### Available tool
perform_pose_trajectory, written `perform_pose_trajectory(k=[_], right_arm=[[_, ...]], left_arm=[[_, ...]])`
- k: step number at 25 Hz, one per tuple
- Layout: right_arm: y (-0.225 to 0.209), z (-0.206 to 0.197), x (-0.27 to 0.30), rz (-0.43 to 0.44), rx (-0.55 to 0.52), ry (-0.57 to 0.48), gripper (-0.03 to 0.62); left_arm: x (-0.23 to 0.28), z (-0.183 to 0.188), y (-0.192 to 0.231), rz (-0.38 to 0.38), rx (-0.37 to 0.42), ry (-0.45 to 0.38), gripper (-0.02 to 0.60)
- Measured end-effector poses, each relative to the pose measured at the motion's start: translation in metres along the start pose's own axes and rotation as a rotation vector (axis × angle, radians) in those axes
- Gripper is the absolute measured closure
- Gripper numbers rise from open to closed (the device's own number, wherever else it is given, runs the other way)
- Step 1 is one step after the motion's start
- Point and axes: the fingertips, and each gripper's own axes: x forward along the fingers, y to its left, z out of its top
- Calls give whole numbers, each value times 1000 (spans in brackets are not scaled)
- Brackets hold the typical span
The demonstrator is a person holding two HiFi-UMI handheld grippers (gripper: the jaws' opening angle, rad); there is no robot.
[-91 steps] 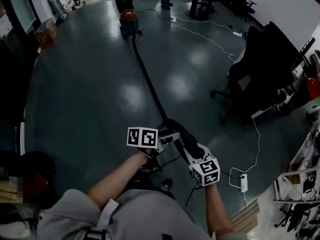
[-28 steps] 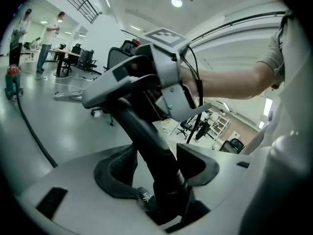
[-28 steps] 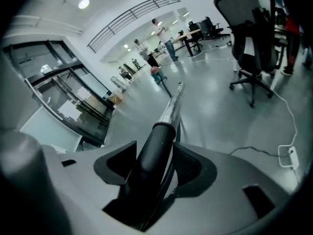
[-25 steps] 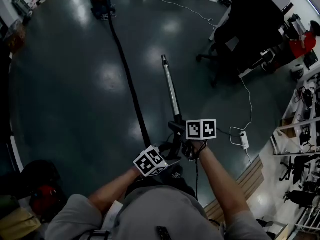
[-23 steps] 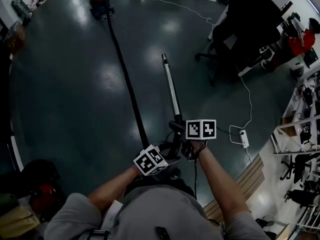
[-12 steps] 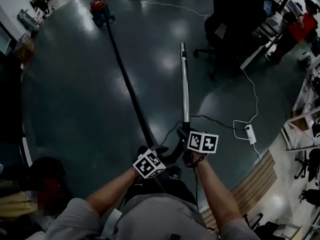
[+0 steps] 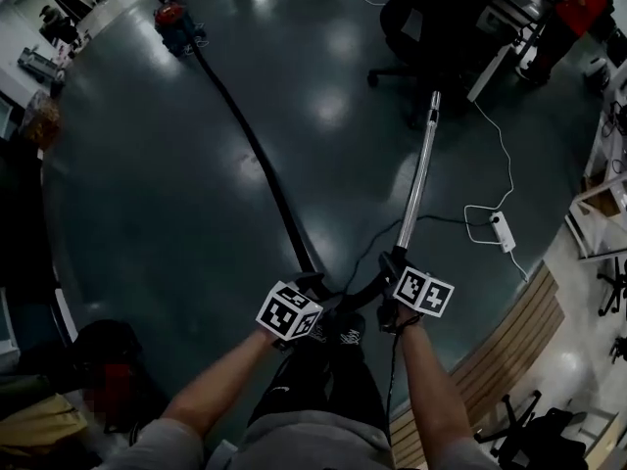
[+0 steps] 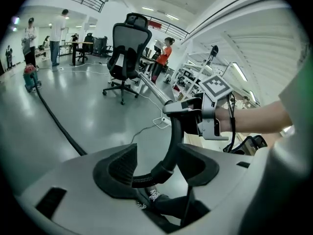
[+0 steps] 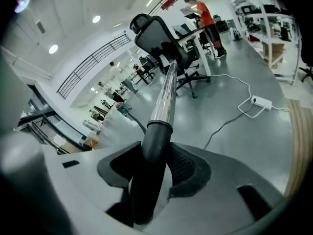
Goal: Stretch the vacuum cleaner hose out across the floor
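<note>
In the head view the red vacuum cleaner point(image 7: 174, 18) stands far off at the upper left, and the black vacuum cleaner hose point(image 7: 260, 160) runs from it in a long, gently bending line over the glossy dark floor point(image 7: 147, 194) down to the person's feet. The left gripper point(image 7: 312, 288) meets the near end of the hose, while the right gripper point(image 7: 391, 263), just beside it, holds the foot of the wand point(image 7: 419, 174), whose metal tube slants up and to the right towards a black office chair point(image 7: 431, 27). A white power strip point(image 7: 503, 231) with its cable lies on the floor right of the wand. In the left gripper view the jaws stand fairly wide, closed on the hose where its ribbed end enters the smooth cuff point(image 8: 157, 172). From there the curved black handle rises to the right gripper point(image 8: 188, 116), and the rest of the hose trails away leftwards to the vacuum cleaner point(image 8: 30, 77). In the right gripper view the jaws have just been closing, and their pads press on the wand's dark lower tube point(image 9: 154, 146); the shiny tube above it points at the office chair point(image 9: 161, 43)
</note>
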Motion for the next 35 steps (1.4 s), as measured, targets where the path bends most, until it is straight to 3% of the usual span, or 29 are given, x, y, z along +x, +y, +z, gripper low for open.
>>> perform_pose_trajectory(k=[8, 17, 24, 35], right_arm=[[-101, -78, 82, -46, 88, -10, 419], [-223, -155, 182, 51, 65, -28, 422], [-310, -187, 222, 60, 114, -91, 422], [-423, -238, 230, -23, 232, -110, 421]], left_arm=[[121, -48, 56, -69, -15, 18, 328], [279, -139, 98, -22, -39, 53, 328], [371, -182, 105, -33, -20, 65, 328], [466, -241, 90, -41, 18, 153, 328]])
